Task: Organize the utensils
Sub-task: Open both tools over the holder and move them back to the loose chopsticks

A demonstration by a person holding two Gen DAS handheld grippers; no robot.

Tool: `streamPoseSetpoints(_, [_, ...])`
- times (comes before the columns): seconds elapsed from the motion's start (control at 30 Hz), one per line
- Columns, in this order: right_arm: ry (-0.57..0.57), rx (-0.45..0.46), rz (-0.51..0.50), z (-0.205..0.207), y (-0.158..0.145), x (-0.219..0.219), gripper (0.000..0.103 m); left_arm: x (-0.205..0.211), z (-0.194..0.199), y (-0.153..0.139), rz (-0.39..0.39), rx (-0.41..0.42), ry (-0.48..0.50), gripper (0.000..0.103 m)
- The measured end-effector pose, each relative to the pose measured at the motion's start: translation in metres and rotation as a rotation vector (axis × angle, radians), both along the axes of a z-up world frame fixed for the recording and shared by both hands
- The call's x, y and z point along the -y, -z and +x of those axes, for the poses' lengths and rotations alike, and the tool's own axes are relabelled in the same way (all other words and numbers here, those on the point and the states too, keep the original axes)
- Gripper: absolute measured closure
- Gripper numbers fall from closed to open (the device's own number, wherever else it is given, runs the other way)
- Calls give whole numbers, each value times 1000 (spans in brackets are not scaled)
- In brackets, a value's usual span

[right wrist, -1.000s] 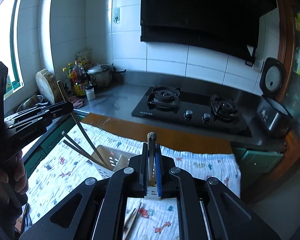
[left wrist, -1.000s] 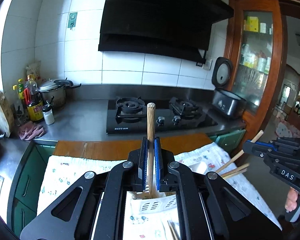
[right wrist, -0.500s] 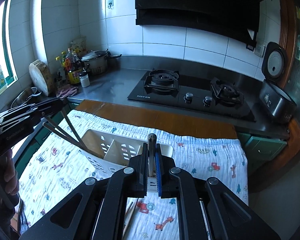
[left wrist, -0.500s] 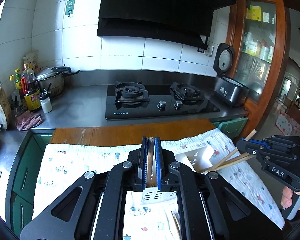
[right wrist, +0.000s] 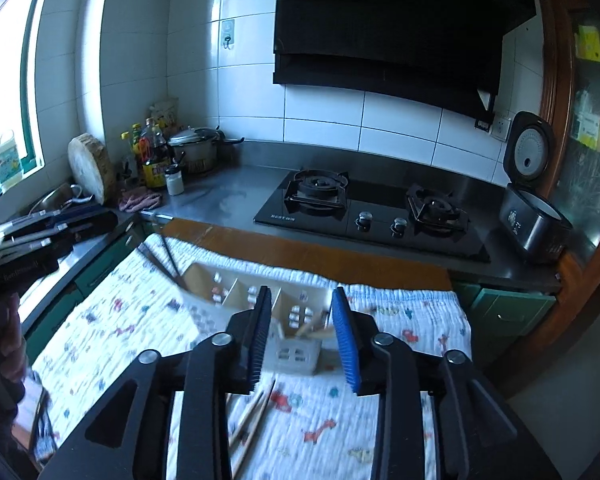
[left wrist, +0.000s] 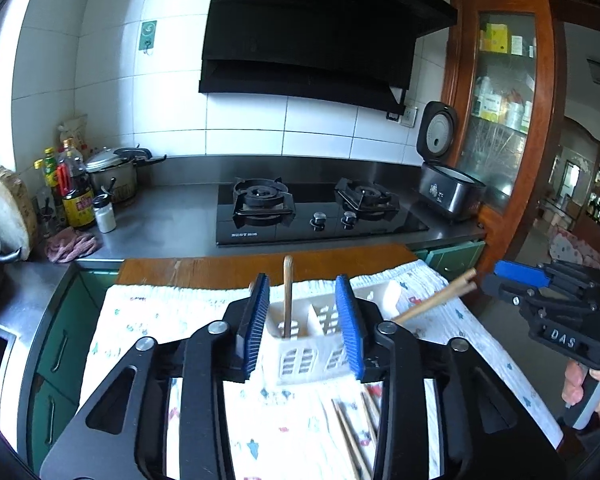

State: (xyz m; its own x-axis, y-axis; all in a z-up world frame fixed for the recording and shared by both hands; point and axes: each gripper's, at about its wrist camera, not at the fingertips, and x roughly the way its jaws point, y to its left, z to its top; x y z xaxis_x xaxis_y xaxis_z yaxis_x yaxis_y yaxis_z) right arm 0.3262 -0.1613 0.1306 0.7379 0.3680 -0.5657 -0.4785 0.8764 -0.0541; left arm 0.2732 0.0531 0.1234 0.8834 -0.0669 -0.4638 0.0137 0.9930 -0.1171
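1. Both left tongs (left wrist: 302,322) and right tongs (right wrist: 302,334) stand apart, holding nothing.
2. Just ahead of them, the white caddy (left wrist: 308,354) already holds chopsticks (left wrist: 287,296) in its compartments.
3. Loose chopsticks (right wrist: 252,416) lie on the cloth-covered surface (right wrist: 400,412) beneath the tongs, not yet sorted.

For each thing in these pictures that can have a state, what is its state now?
left gripper: open, holds nothing.
right gripper: open, holds nothing.
white utensil holder: upright on the cloth.
chopstick: standing in the holder.
loose chopsticks: lying on the cloth.
rice cooker: lid open.
gas stove: no flame visible.
pressure pot: lid on.
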Motion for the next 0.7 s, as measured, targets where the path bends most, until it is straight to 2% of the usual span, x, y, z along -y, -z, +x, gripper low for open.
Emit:
streamPoseSetpoints(0.1, [-22,-12,-11,-25,18,4,70,-3,-24,9,-10,-7,-14,62])
streamPoseSetpoints(0.3, [-35,-57,-29,-73,75,9,70,-12,-65,40,-60,-48,-45,58])
streamPoseSetpoints(0.43, [-31,-118,-28,-94,117,8,71,-12,-91,65,-50,-63,-72,58])
streamPoseSetpoints(0.57, [-29,-196,-21,-107,157,4,76,-15,-107,86,-89,-94,-82,58])
streamPoseSetpoints(0.7, [-13,-258,-12,-113,190,-2,80,-15,-120,109,-89,-129,-106,58])
